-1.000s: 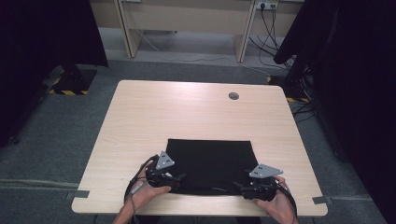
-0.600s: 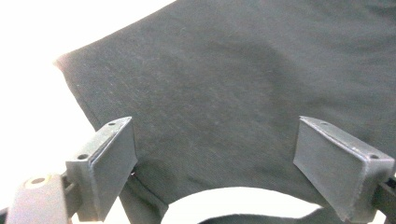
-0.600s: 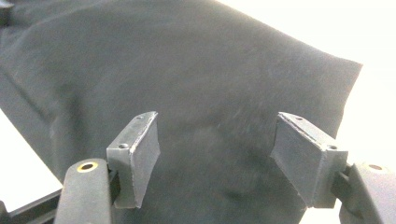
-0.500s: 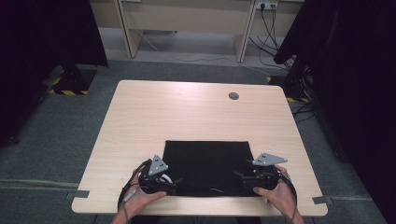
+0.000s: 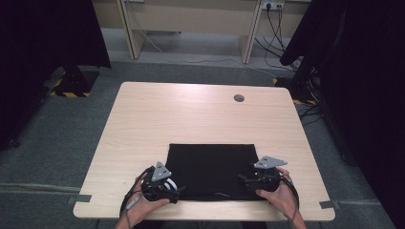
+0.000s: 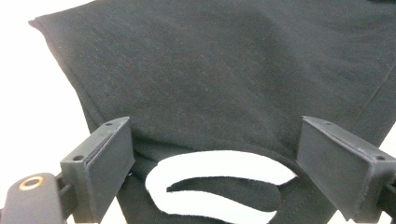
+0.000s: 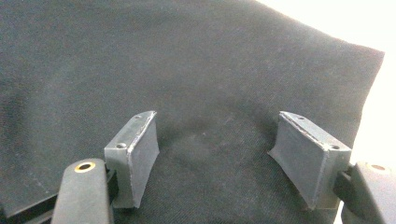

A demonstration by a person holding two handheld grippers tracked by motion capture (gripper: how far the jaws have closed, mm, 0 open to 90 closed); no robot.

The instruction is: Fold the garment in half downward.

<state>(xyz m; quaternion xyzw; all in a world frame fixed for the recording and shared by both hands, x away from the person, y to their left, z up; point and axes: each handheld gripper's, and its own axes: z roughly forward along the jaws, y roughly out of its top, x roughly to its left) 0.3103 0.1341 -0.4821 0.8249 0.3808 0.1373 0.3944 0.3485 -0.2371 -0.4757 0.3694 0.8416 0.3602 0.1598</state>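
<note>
A black cloth (image 5: pixel 210 167) lies flat as a rectangle on the near half of the pale wooden table (image 5: pixel 191 119). My left gripper (image 5: pixel 165 185) rests at the cloth's near left corner. In the left gripper view its jaws (image 6: pixel 215 135) stand wide apart over the black fabric (image 6: pixel 210 70) and have just been opening. A curved white patch (image 6: pixel 210 163) shows between them, and nothing is pinched. My right gripper (image 5: pixel 258 180) sits at the cloth's near right corner. It is open (image 7: pixel 217 126) above flat fabric (image 7: pixel 140 56).
A small round grommet hole (image 5: pixel 239 98) sits near the table's far right. Desk legs and cables (image 5: pixel 272 28) stand beyond the far edge. Dark curtains (image 5: pixel 363 71) hang at both sides. Tape strips (image 5: pixel 329 204) mark the near corners.
The left gripper has slid slightly left toward the near edge. The right gripper's grey plate has shifted a little away from me. The cloth lies as before.
</note>
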